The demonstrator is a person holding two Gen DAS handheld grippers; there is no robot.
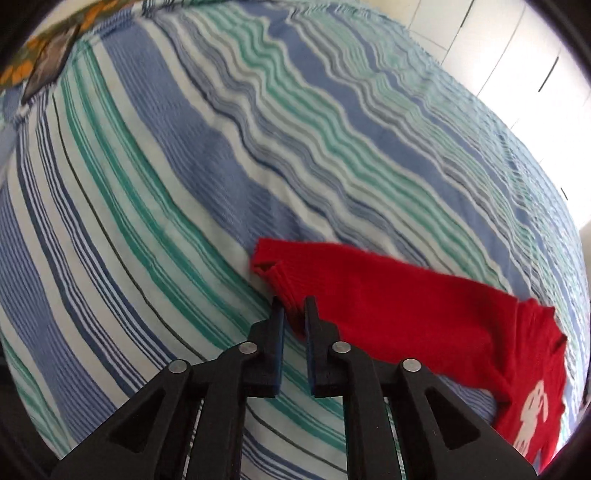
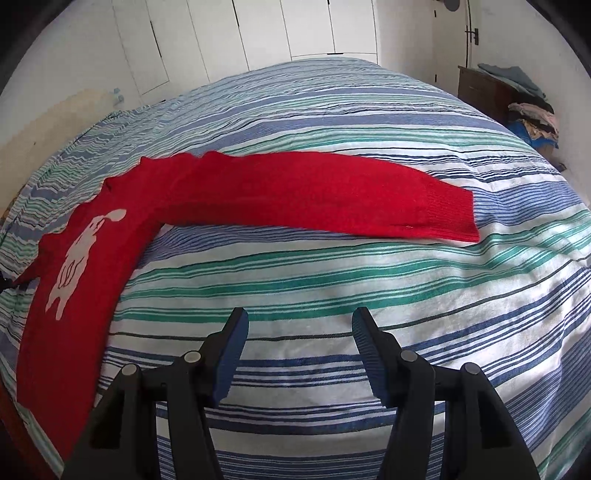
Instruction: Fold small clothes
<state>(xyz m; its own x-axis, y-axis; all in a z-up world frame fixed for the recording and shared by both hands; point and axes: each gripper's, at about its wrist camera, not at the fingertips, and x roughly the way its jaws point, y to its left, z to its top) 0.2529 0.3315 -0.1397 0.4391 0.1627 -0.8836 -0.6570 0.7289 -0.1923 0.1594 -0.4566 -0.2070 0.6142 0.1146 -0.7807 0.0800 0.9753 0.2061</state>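
Note:
A small red sweater (image 2: 88,236) with a white animal print lies on the striped bedspread (image 2: 332,280). Its right sleeve (image 2: 314,199) stretches flat toward the right, ribbed cuff at the end. My right gripper (image 2: 299,325) is open and empty, hovering over bare bedspread in front of that sleeve. In the left wrist view the sweater's other sleeve (image 1: 388,310) runs from the body at lower right to my left gripper (image 1: 293,306), whose jaws are nearly together on the ribbed cuff (image 1: 284,280), lifting it a little.
White wardrobe doors (image 2: 258,33) stand behind the bed. A dark cabinet with piled clothes (image 2: 517,99) is at the right. A patterned cloth (image 1: 44,55) lies at the bed's far left corner.

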